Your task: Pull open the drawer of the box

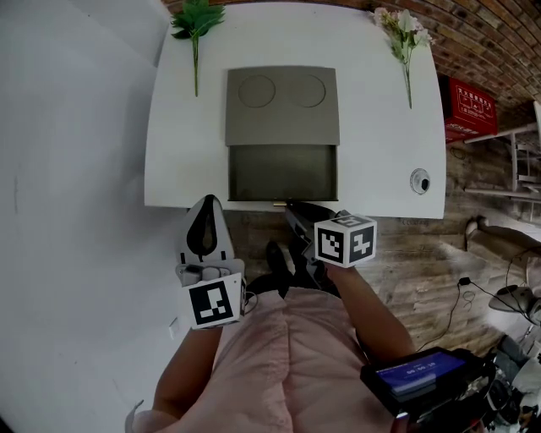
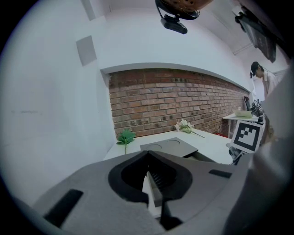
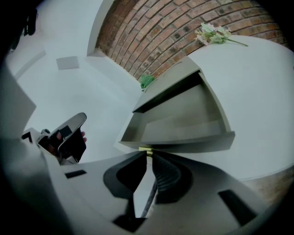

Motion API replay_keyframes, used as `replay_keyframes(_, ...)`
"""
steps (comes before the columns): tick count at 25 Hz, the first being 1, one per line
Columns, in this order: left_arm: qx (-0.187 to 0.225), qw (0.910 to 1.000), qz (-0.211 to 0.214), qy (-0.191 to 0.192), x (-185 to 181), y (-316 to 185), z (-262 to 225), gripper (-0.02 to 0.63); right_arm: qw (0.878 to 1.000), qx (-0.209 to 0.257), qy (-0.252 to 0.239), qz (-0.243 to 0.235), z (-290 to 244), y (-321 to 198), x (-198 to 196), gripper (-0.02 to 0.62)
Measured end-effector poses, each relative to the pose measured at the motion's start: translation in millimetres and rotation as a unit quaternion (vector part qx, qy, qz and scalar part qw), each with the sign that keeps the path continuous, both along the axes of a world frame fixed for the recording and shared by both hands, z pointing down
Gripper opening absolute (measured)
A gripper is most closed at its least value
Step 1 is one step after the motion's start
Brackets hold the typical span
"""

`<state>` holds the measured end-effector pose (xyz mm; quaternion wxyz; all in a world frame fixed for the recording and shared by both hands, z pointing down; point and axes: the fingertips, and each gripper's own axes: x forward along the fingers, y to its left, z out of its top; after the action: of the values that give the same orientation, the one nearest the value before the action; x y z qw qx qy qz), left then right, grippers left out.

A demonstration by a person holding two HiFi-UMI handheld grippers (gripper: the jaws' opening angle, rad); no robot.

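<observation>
Right gripper (image 3: 148, 156) is pinched shut on the small brass knob (image 3: 146, 150) of the drawer (image 3: 183, 120), which stands pulled out of the grey box (image 1: 281, 101) just ahead of it. Left gripper (image 2: 148, 156) is closed and empty, to its left, off the table (image 1: 372, 127) edge. Green sprig (image 1: 196, 25) and pink flowers (image 1: 404, 34) lie beyond the box, well apart from both. The jaw tips mostly hide the knob.

The left gripper (image 2: 148, 156) has its jaws together, nothing between them. Beyond, the grey box (image 2: 167, 146) sits on the white table (image 2: 216, 143) with its drawer (image 2: 201, 157) out. A green sprig (image 2: 125, 137) lies to the left, before the far brick wall (image 2: 174, 101).
</observation>
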<state>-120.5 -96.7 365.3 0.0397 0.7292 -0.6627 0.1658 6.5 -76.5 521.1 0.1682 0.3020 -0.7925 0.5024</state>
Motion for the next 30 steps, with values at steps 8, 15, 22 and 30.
replay_keyframes(8, 0.003, 1.0000, 0.002, -0.001, 0.5, 6.9, -1.7, 0.009, 1.000, -0.001, 0.001, 0.002, 0.6, 10.5, 0.5, 0.044)
replay_keyframes(15, 0.006, 1.0000, 0.004, -0.003, 0.4, 17.9, -4.4, 0.009, 1.000, 0.000, 0.000, 0.005, -0.4, 21.3, 0.1, 0.044)
replay_keyframes(22, 0.009, 0.9999, 0.008, -0.007, -0.3, 26.2, -1.6, 0.009, 1.000, 0.005, 0.002, 0.006, 2.3, 28.0, -1.2, 0.044)
replay_keyframes(30, 0.014, 0.9998, 0.008, -0.008, -4.4, 41.1, -4.3, 0.009, 1.000, 0.007, 0.001, 0.010, 3.2, 43.2, -3.8, 0.044)
